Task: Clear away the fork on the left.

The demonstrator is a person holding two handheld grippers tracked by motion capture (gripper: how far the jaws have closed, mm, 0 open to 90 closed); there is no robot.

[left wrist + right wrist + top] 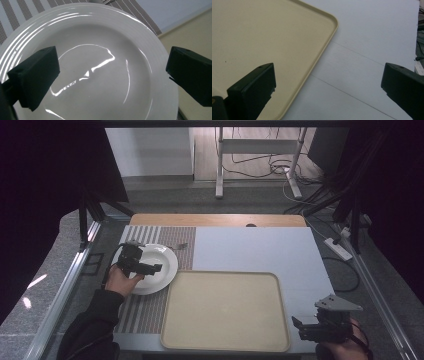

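A white plate (162, 279) lies on a striped placemat (150, 310) at the table's left. My left gripper (150, 267) hovers just over the plate (105, 37), jaws wide open with nothing between them (112, 80). A fork (180, 246) lies on the mat just beyond the plate's far rim. A large beige tray (225, 310) sits empty at the front centre. My right gripper (305, 330) is held low at the tray's near right corner, open and empty (328, 87), with the tray's rim (322, 50) running between its jaws.
The tabletop is a pale sheet (255, 250) with a wooden strip (215, 219) at its far edge. Metal rails (65, 285) flank the table. A power strip (338, 248) and cables lie on the floor to the right.
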